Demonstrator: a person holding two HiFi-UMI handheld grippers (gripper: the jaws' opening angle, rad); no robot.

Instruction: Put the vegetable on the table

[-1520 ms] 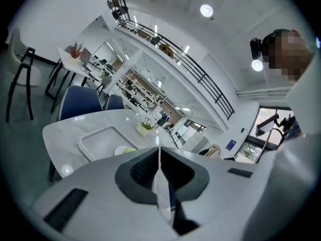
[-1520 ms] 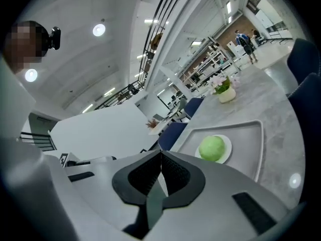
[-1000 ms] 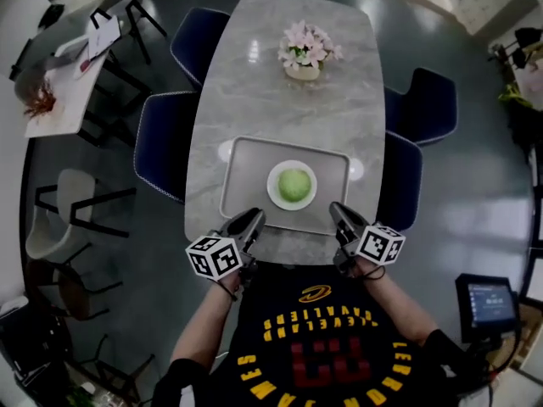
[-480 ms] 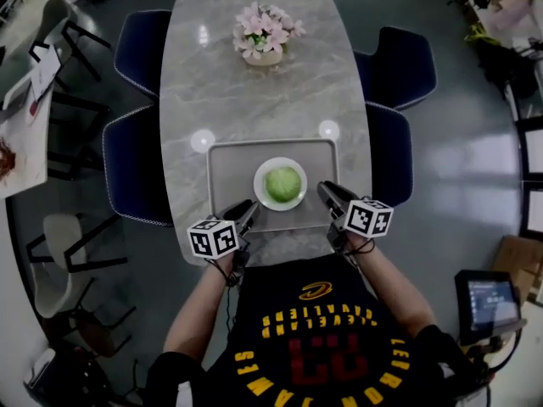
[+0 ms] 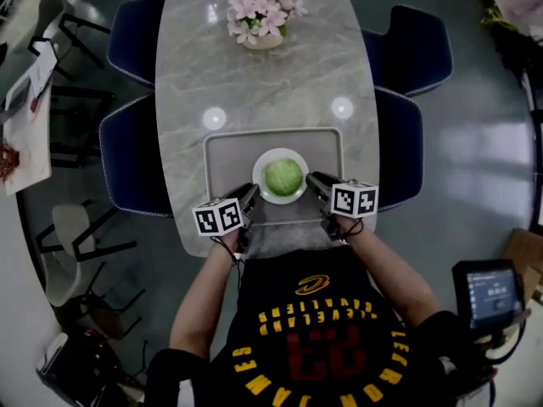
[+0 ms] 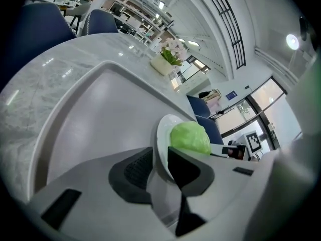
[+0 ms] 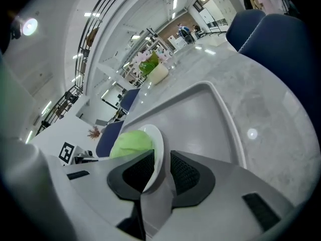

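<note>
Left claw (image 6: 159, 167) and right claw (image 7: 161, 172): each pinched narrow on opposite rims of plate (image 5: 281, 152), cabbage (image 5: 283, 176) on it. Plate sits in tray (image 5: 224, 161), near end of tabletop (image 5: 263, 91). Step, likely: grasp. Next: lift level, both together, clear tray lip.

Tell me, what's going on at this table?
A person holds a two-jaw gripper in each hand. The left gripper and the right gripper each pinch the rim of a white plate, one from each side. A green cabbage sits on that plate, which lies in a grey tray on the marble table. The plate does not look lifted yet.
</note>
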